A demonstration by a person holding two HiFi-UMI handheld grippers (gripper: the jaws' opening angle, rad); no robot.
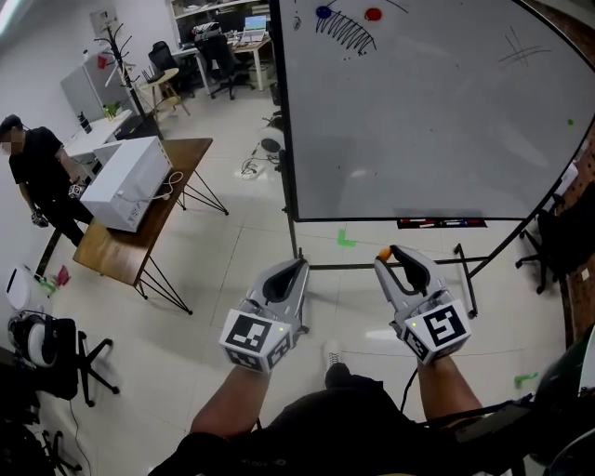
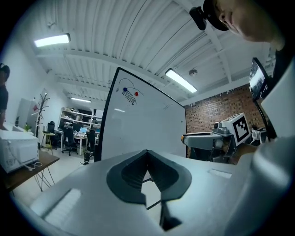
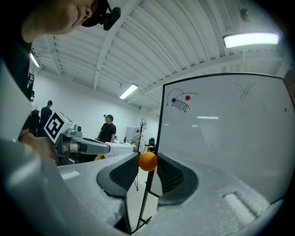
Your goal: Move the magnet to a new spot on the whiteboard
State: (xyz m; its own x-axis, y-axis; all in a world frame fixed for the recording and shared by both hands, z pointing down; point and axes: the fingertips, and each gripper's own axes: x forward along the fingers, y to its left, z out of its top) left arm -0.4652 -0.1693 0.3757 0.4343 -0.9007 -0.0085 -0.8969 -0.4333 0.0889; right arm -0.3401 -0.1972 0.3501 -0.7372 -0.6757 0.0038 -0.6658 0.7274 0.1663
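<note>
A small orange magnet (image 3: 148,162) is gripped at the very tips of the right claw (image 1: 389,253), whose dark ribbed pads are pressed against it from either side. The magnet is seen as a smooth round piece of even, matte orange, with no marking that can be made out. It is held in the air in front of the whiteboard (image 1: 418,112), below its lower edge in the head view and clear of its surface. In the right gripper view it is seen against the whiteboard's black left frame.

The left claw (image 1: 299,265) is held beside the right one, equally short of the whiteboard. It is clenched tip to tip, and nothing is caught between its pads.

On the whiteboard, a blue magnet (image 1: 323,12) and a red magnet (image 1: 373,14) are seen near the upper left corner. A dark scribble (image 1: 346,33) is drawn just beneath them. A narrow tray (image 1: 442,223) is fixed along the whiteboard's bottom edge.

Well to the left of the whiteboard, a wooden table (image 1: 112,251) is seen with a white box (image 1: 125,184) on it. A person (image 1: 37,177) in black is seen beyond it.
</note>
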